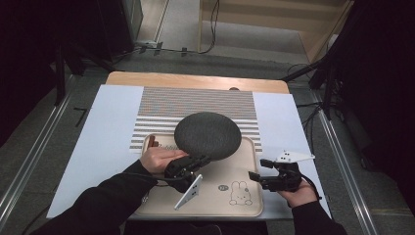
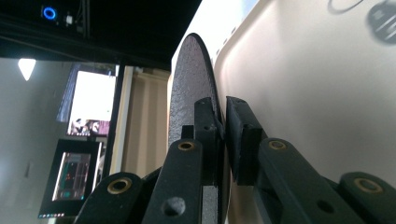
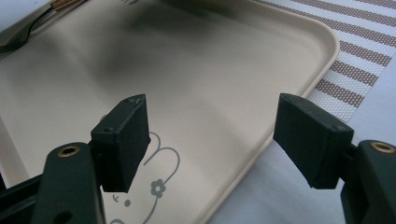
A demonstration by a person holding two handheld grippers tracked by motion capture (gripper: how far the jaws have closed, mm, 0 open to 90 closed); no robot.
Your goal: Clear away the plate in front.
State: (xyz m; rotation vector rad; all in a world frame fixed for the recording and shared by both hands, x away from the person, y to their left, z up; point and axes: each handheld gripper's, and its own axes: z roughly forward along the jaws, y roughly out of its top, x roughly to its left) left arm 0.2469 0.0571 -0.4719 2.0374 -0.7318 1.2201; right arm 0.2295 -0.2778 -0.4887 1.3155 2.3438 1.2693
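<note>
A beige tray (image 1: 240, 169) with a rabbit drawing (image 1: 240, 194) printed near its front right corner sits at the near edge of the worktop (image 1: 195, 81), on top of a striped mat (image 1: 195, 105) that lies over a white sheet (image 1: 105, 127).

The left gripper (image 1: 201, 159) reaches in over the tray from the person's left hand (image 1: 159, 157), and its fingers (image 2: 205, 135) are closed tight on the near rim of a round dark grey disc (image 1: 207, 135). In the left gripper view the disc (image 2: 189, 93) shows edge-on, a thin rough-surfaced plate pinched between the two black pads, with the pale tray (image 2: 303, 84) right behind it. From the high view the disc hangs over the far half of the tray, its far edge reaching out over the striped mat; whether it rests on the tray or is lifted clear of it cannot be told. A brown object (image 1: 153, 142) pokes out at the tray's far left corner, too hidden to identify.

The right gripper (image 1: 258, 170) is held by the right hand (image 1: 297, 195) just off the tray's right edge, over the white sheet. Its fingers (image 3: 122, 140) stand wide apart and hold nothing; in the right gripper view the tray's rim (image 3: 299, 93) and the rabbit drawing (image 3: 156, 186) lie between and below them.
</note>
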